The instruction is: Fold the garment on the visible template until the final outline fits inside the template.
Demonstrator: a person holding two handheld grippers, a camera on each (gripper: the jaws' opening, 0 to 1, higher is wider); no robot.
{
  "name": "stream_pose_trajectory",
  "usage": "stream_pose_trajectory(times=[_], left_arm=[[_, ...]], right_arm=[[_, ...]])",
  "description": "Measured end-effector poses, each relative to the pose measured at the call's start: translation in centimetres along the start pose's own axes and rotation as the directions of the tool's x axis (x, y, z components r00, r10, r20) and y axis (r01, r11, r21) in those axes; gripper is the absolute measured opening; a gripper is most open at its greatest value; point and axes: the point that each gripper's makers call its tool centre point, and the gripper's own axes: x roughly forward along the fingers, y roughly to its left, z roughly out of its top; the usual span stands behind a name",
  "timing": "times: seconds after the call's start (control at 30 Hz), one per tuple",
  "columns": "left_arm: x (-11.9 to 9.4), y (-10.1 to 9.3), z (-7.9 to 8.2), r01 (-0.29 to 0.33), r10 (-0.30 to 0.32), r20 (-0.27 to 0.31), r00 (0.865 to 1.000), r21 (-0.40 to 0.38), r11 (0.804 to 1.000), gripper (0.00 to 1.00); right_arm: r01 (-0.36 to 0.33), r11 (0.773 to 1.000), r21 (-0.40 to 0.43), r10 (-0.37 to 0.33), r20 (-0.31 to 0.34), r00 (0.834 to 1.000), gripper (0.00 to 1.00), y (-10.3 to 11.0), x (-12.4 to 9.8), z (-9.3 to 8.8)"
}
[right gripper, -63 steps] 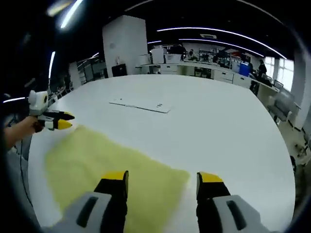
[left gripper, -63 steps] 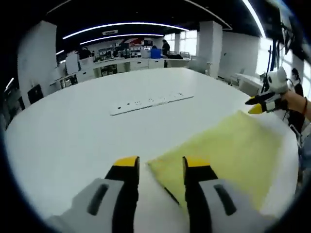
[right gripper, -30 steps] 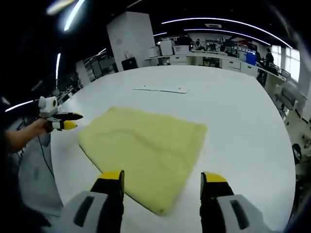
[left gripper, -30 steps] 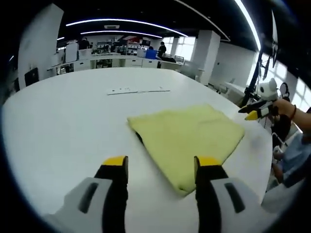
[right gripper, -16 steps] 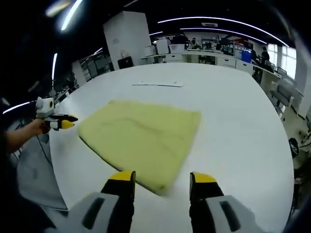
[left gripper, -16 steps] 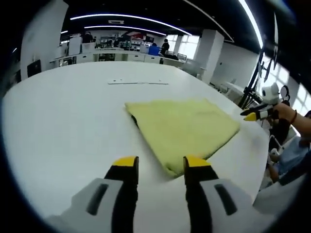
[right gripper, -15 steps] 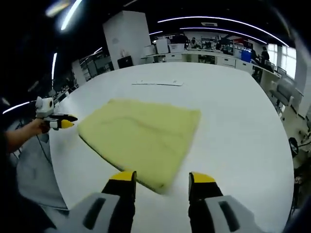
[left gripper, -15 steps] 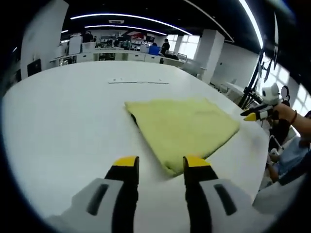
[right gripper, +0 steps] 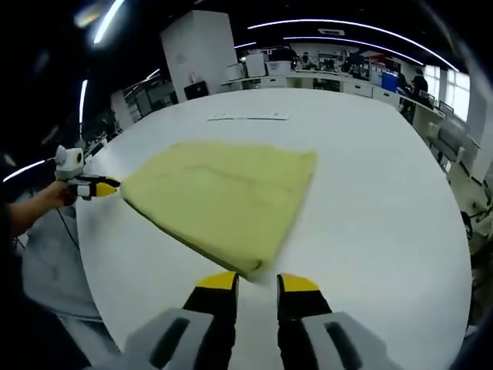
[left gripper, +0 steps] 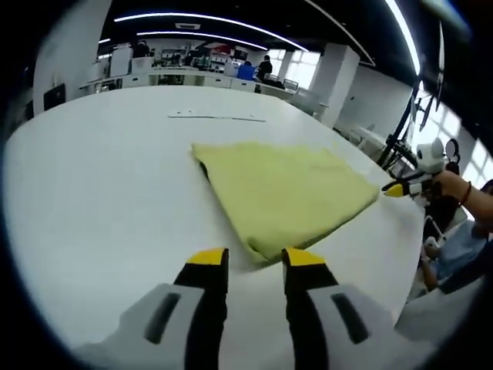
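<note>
The folded yellow garment (left gripper: 281,193) lies flat on the white table (left gripper: 100,185), with its near corner at 12 o'clock just beyond each gripper's tips. The left gripper (left gripper: 246,258) now has its jaws almost together, narrower than half a second ago, holding nothing. The right gripper (right gripper: 252,282) has also closed to a small gap, empty. A thin white strip (right gripper: 248,117) lies beyond the garment.

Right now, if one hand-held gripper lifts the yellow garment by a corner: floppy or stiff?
Likely floppy: the yellow garment lies flat in soft layers with rounded edges, so it should drape. Probably light, since it looks thin. It may slide when pushed; the white table looks smooth.
</note>
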Motion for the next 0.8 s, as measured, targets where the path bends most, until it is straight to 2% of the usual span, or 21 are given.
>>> stream_pose_trajectory(times=[0.2,0.8], left_arm=[[0.4,-0.3,-0.4,0.004,-0.004,0.003,1.0,-0.029,1.0,0.2],[0.9,-0.2,-1.0,0.007,-0.006,0.016,1.0,-0.084,0.996,0.04]], right_arm=[[-0.016,0.998,0.061,0.014,0.025,1.0,0.09,-0.2,0.8,-0.2],[-0.021,1.0,0.023,0.02,0.036,0.999,0.0,-0.2,1.7,-0.5]])
